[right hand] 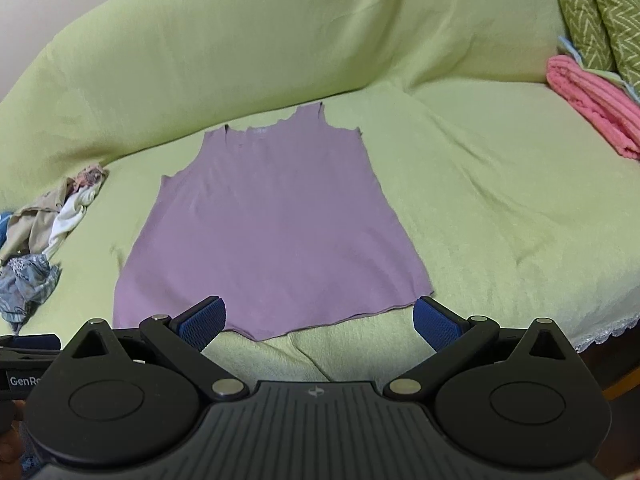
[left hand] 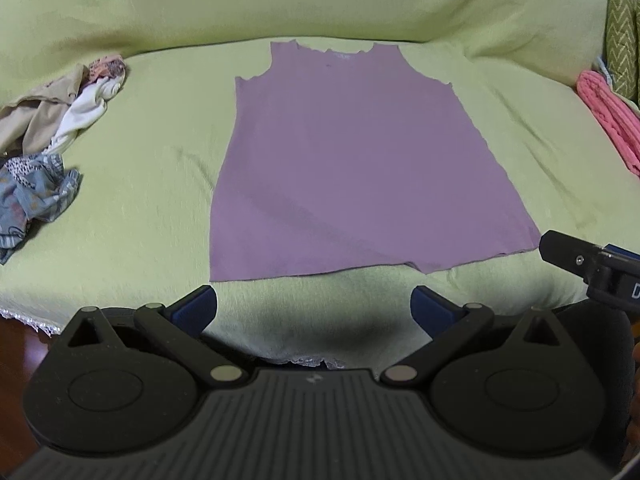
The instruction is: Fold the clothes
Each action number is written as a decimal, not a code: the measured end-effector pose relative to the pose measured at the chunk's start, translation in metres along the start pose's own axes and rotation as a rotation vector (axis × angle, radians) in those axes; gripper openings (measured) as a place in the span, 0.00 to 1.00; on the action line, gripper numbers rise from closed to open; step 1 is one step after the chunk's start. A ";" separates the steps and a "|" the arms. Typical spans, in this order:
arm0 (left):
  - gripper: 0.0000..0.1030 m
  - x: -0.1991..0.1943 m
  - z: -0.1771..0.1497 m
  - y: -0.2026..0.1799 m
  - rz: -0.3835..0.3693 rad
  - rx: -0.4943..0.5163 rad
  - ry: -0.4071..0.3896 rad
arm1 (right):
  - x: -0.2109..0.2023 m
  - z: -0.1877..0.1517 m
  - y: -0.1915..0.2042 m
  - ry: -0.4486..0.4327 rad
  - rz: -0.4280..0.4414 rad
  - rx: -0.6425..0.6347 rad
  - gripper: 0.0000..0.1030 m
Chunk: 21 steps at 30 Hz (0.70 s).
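A purple sleeveless top [left hand: 344, 168] [right hand: 272, 232] lies spread flat on the green-covered sofa seat, neckline toward the backrest and hem toward me. My left gripper [left hand: 314, 310] hovers open just short of the hem, holding nothing. My right gripper [right hand: 320, 322] is open too, and its left blue pad [right hand: 202, 322] overlaps the hem in the view while the right pad sits off the cloth. The right gripper's body [left hand: 588, 264] shows at the right edge of the left wrist view. In the right wrist view the left gripper's body [right hand: 24, 364] shows at the left edge.
A heap of crumpled clothes [left hand: 48, 136] [right hand: 40, 236] lies on the seat's left side. A folded pink garment [left hand: 612, 116] [right hand: 596, 100] rests at the right, by patterned green cushions [right hand: 600, 12]. The sofa's lace-trimmed front edge [left hand: 308, 360] is just below my grippers.
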<state>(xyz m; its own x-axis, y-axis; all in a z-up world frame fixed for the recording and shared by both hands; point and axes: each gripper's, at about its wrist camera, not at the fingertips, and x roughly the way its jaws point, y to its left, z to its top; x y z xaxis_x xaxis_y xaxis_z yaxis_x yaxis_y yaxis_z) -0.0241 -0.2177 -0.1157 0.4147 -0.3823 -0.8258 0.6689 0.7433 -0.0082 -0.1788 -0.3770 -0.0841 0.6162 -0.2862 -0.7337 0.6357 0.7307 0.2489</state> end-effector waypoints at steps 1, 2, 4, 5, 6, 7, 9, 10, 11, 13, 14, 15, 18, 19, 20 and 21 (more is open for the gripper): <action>0.99 0.002 0.001 0.001 0.000 -0.007 0.005 | 0.003 0.001 0.002 0.007 -0.001 -0.005 1.00; 0.99 0.005 0.002 0.003 -0.001 -0.013 0.010 | 0.006 0.002 0.003 0.013 -0.003 -0.010 1.00; 0.99 0.010 0.004 0.006 0.000 -0.019 0.022 | 0.012 0.003 0.006 0.028 -0.006 -0.016 1.00; 0.99 0.012 0.006 0.007 0.001 -0.021 0.027 | 0.015 0.004 0.007 0.035 -0.007 -0.018 1.00; 0.99 0.014 0.007 0.008 0.002 -0.023 0.031 | 0.018 0.005 0.007 0.042 -0.008 -0.021 1.00; 0.99 0.016 0.007 0.009 0.004 -0.024 0.034 | 0.021 0.006 0.008 0.047 -0.009 -0.023 1.00; 0.99 0.020 0.010 0.010 0.005 -0.025 0.041 | 0.025 0.009 0.009 0.054 -0.014 -0.029 1.00; 0.99 0.022 0.011 0.011 0.006 -0.026 0.045 | 0.028 0.010 0.010 0.056 -0.017 -0.033 1.00; 0.99 0.024 0.011 0.012 0.007 -0.026 0.049 | 0.030 0.011 0.011 0.057 -0.022 -0.034 1.00; 0.99 0.026 0.014 0.014 0.012 -0.022 0.055 | 0.035 0.013 0.011 0.060 -0.029 -0.036 1.00; 0.99 0.027 0.015 0.014 0.016 -0.019 0.055 | 0.037 0.013 0.012 0.062 -0.031 -0.036 1.00; 0.99 0.028 0.016 0.015 0.021 -0.017 0.055 | 0.039 0.014 0.012 0.066 -0.030 -0.036 1.00; 0.99 0.032 0.019 0.018 0.030 -0.024 0.058 | 0.045 0.016 0.011 0.078 -0.024 -0.038 1.00; 0.99 0.034 0.020 0.019 0.031 -0.029 0.062 | 0.048 0.016 0.011 0.083 -0.023 -0.040 1.00; 0.99 0.036 0.021 0.020 0.031 -0.033 0.066 | 0.050 0.016 0.011 0.087 -0.022 -0.042 1.00; 0.99 0.038 0.021 0.020 0.032 -0.033 0.070 | 0.052 0.017 0.010 0.091 -0.023 -0.042 1.00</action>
<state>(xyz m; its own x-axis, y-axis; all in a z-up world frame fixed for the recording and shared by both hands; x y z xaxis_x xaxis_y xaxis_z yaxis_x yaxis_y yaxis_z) 0.0180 -0.2285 -0.1351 0.3905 -0.3192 -0.8635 0.6346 0.7728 0.0014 -0.1325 -0.3945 -0.1091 0.5557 -0.2469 -0.7939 0.6280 0.7504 0.2063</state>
